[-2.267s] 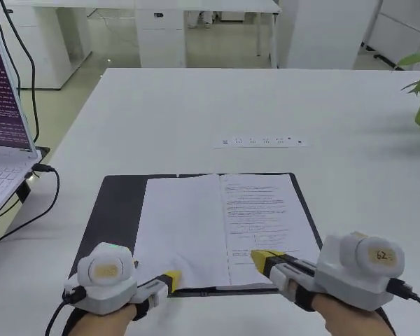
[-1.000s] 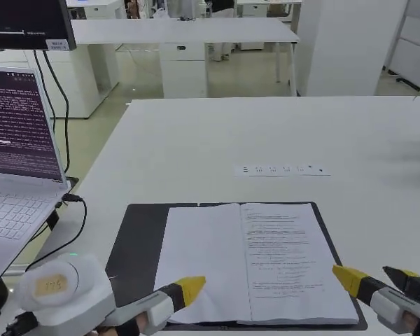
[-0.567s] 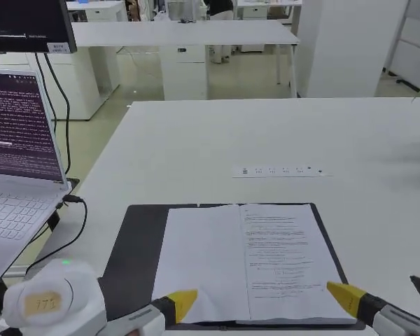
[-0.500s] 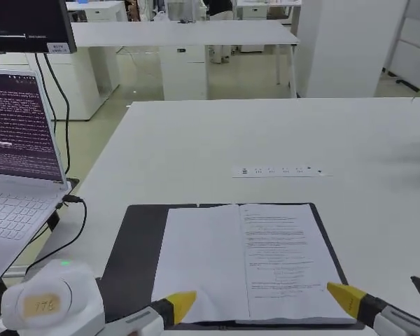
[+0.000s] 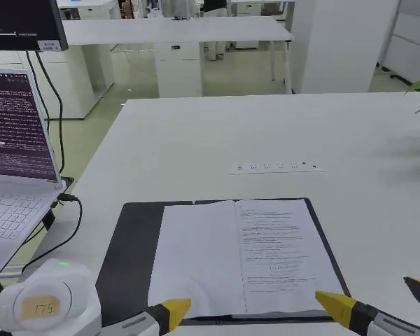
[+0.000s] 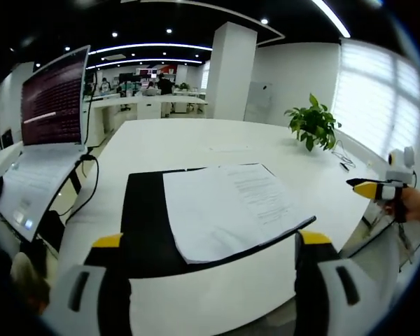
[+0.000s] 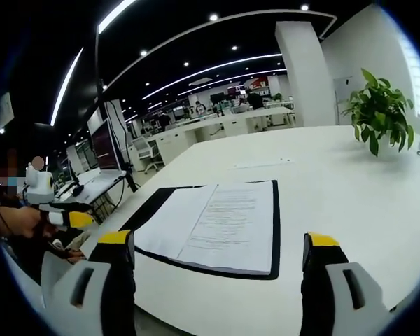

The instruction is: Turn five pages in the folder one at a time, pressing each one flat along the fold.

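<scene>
A black folder lies open and flat on the white table, with a blank white page on the left and a printed page on the right. My left gripper is open with nothing in it, held short of the folder's near left corner; one yellow fingertip shows in the head view. My right gripper is open too and holds nothing, just off the near right corner. Each gripper view looks over the whole folder between wide-set jaws.
An open laptop stands at the left with a black cable trailing beside the folder. A white power strip lies beyond the folder. A potted plant stands at the far right. The table's near edge runs just below the folder.
Both grippers have drawn back toward me from the pages' lower edge, and the right one's jaws have spread apart. The pages lie as before; the head camera has tilted up.
</scene>
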Demonstrator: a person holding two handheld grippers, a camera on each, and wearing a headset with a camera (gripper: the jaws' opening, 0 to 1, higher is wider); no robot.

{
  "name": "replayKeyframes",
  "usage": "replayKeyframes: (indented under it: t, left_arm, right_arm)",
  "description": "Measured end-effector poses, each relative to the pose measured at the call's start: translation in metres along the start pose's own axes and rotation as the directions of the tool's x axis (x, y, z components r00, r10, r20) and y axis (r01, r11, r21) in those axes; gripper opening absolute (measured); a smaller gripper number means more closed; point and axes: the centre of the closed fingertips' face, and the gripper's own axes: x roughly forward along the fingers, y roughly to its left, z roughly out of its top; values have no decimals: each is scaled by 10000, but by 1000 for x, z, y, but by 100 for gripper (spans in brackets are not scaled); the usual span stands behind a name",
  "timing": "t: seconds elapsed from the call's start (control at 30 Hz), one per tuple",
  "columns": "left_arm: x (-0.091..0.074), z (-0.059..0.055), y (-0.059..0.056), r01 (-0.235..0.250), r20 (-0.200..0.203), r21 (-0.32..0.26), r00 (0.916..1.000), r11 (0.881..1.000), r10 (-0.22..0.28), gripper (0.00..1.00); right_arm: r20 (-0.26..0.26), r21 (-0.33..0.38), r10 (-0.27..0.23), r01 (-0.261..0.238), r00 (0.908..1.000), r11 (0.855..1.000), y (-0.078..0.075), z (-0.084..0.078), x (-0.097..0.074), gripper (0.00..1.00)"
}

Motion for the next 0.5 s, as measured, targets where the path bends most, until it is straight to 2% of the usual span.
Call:
replayKeyframes:
  t: [0.23, 0.5]
  left_arm:
    - [21, -1, -17, 356, -236, 196, 9991, 9992, -352, 99]
    - [59, -1, -59, 1238, -610, 497, 9908, 9911, -1207, 99]
  right_arm:
    - [-96, -60, 45, -45, 9999, 10000, -4, -1, 2, 99]
    - [-131, -40, 33, -33, 9999, 10000, -6, -2, 6, 99]
